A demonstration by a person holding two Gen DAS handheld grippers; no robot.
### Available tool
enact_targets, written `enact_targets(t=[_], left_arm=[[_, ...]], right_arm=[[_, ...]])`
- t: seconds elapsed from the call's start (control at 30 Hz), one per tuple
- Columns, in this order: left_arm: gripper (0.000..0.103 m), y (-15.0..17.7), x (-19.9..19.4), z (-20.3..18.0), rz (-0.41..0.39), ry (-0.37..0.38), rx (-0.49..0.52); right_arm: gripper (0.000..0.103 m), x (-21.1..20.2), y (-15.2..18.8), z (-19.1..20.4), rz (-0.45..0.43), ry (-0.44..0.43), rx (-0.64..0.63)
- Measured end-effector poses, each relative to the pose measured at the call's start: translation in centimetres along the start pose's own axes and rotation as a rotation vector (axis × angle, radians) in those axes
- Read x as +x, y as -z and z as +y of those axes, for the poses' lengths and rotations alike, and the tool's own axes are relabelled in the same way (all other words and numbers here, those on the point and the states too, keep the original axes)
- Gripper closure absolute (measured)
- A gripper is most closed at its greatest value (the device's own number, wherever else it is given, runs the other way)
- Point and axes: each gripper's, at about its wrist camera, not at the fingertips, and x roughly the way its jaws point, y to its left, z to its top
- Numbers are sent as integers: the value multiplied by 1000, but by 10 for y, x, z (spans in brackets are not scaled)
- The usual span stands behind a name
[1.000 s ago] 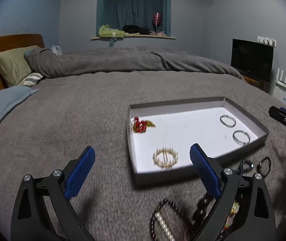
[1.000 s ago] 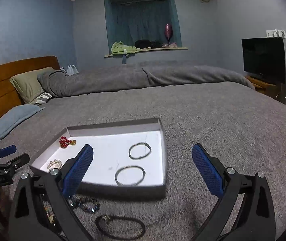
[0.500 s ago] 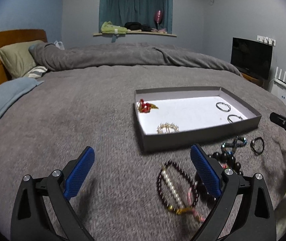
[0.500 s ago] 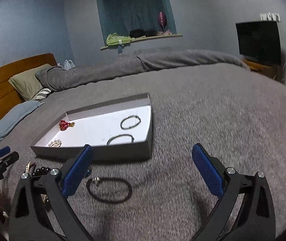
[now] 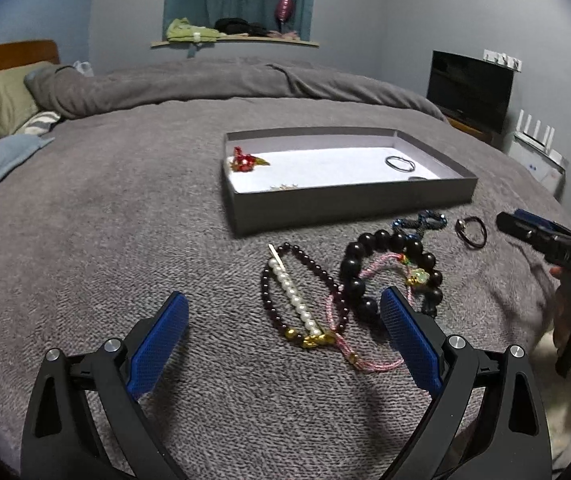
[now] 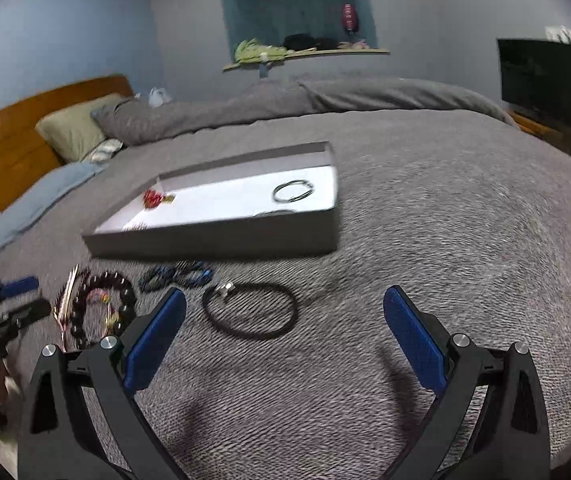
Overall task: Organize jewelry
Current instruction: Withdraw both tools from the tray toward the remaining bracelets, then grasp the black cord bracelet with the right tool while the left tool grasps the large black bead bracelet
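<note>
Your tray (image 5: 349,204) holds a red charm (image 5: 245,161) and rings (image 5: 400,163). Beads (image 5: 389,272) lie on the grey bed (image 5: 105,220). Left gripper (image 5: 285,332) and right gripper (image 6: 285,332): both spread, empty.

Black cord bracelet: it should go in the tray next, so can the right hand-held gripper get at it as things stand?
Probably yes: the black cord bracelet lies alone on the blanket ahead of the open right hand-held gripper.

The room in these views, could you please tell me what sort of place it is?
A bedroom, most likely: a wide bed with a pillow against a wooden headboard, and a television beside it.
</note>
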Motion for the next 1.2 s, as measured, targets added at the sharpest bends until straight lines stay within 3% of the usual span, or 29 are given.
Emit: enact_targets(t=[0.17,0.33,0.47,0.53,0.67,0.77,1.0,1.13,1.2], left_arm=[[7,0,5,-2,12,4,8],[7,-1,9,-7,21,7,22],[7,-1,10,-12,19,7,41],[7,-1,11,-13,23,5,44],[7,-1,13,-13,29,10,42],[7,-2,14,-14,30,9,49],[7,-4,16,-23,18,14,81],[11,-10,19,-28,14,31,78],[20,-17,21,-31,14,54,74]], right_arm=[[5,10,4,12,37,36,-65],[8,24,3,10,82,19,-45],[22,28,-4,8,74,20,-34],[35,33,-8,9,83,42,-46],[42,43,-7,10,119,51,-61],[54,46,-6,11,140,54,-71],[95,40,-3,11,145,22,-66],[99,34,-5,9,130,-11,-37],[99,34,-5,10,130,-16,-41]])
